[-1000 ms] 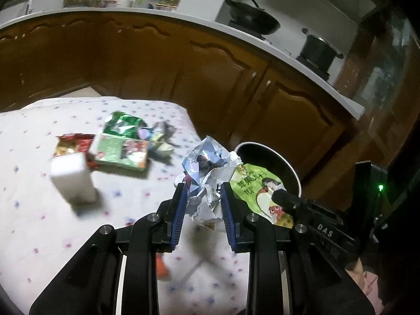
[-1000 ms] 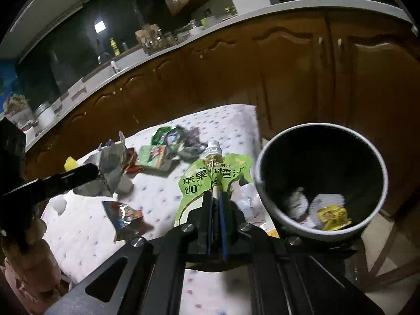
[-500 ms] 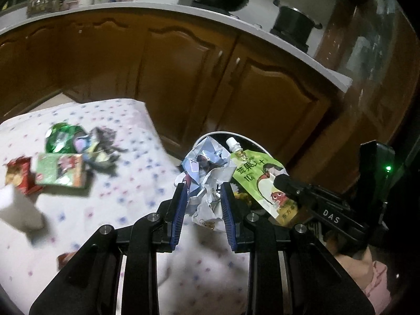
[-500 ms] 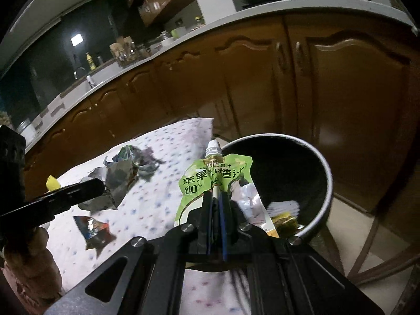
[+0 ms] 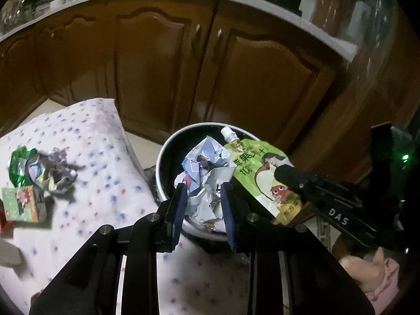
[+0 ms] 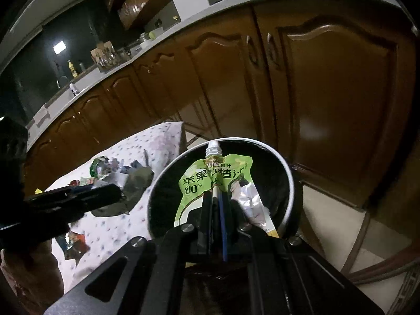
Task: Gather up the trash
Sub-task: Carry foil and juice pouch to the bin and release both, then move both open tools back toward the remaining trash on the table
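Over the black trash bin (image 5: pixel 168 157), at 12 o'clock from both cameras: left gripper (image 5: pixel 203 204) part-closed, pinching crumpled paper wad (image 5: pixel 204 173). Right gripper (image 6: pixel 216 204) clamped nearly shut on green juice pouch (image 6: pixel 207 181). Loose wrappers (image 5: pixel 42 168) on dotted tablecloth (image 5: pixel 99 141) at 9 o'clock.

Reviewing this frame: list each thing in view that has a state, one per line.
left gripper: shut on the crumpled paper wad, held over the bin
right gripper: shut on the green juice pouch, held over the bin
pouch cap: on
trash bin: open, no lid
cabinet doors: closed
green carton: lying on the tablecloth, not collected
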`<control>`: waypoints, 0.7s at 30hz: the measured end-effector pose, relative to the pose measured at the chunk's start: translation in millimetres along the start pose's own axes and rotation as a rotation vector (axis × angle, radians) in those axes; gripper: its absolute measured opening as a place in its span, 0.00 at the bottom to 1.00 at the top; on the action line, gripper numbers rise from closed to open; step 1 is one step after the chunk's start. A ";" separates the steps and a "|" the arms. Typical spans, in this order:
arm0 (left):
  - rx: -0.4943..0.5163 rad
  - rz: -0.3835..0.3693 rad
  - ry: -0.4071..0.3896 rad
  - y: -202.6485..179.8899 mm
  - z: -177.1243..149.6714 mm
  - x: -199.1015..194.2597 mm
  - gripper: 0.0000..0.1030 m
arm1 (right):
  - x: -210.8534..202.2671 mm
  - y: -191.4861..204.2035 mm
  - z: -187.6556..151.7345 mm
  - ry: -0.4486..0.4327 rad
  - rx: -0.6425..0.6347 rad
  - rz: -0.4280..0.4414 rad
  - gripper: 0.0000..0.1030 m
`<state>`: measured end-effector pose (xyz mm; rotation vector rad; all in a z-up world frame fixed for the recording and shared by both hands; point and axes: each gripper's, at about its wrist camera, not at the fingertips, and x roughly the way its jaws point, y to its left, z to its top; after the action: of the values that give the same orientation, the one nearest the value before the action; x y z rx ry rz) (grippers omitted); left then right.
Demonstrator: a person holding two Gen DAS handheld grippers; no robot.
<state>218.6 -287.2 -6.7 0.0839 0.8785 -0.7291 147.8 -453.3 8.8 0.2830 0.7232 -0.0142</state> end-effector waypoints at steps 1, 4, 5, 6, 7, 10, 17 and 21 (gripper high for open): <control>0.007 0.006 0.006 -1.7 0.6 3.3 0.24 | 0.9 -1.3 -0.3 0.003 0.002 0.000 0.05; 0.025 0.023 0.036 -5.5 1.6 15.6 0.24 | 6.0 -7.3 2.0 0.014 0.012 -0.001 0.05; 0.028 0.028 0.044 -5.7 2.1 18.7 0.24 | 7.8 -8.9 2.3 0.020 0.014 -0.002 0.05; 0.029 0.031 0.051 -6.1 2.7 21.7 0.24 | 9.5 -9.7 2.8 0.025 0.015 -0.002 0.05; 0.030 0.035 0.060 -6.1 2.9 25.1 0.25 | 11.3 -10.6 2.7 0.030 0.014 -0.003 0.05; 0.031 0.040 0.074 -8.1 5.3 31.9 0.25 | 16.6 -11.5 3.7 0.042 0.007 -0.007 0.05; 0.016 0.049 0.093 -6.4 9.0 42.3 0.33 | 29.2 -19.9 6.5 0.066 0.033 0.010 0.08; 0.012 0.041 0.088 -7.6 6.8 38.4 0.55 | 29.6 -27.3 6.1 0.065 0.069 0.025 0.15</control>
<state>234.5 -316.4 -28.5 0.1449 0.9538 -0.6962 170.9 -478.6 -13.1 0.3598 0.7846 -0.0061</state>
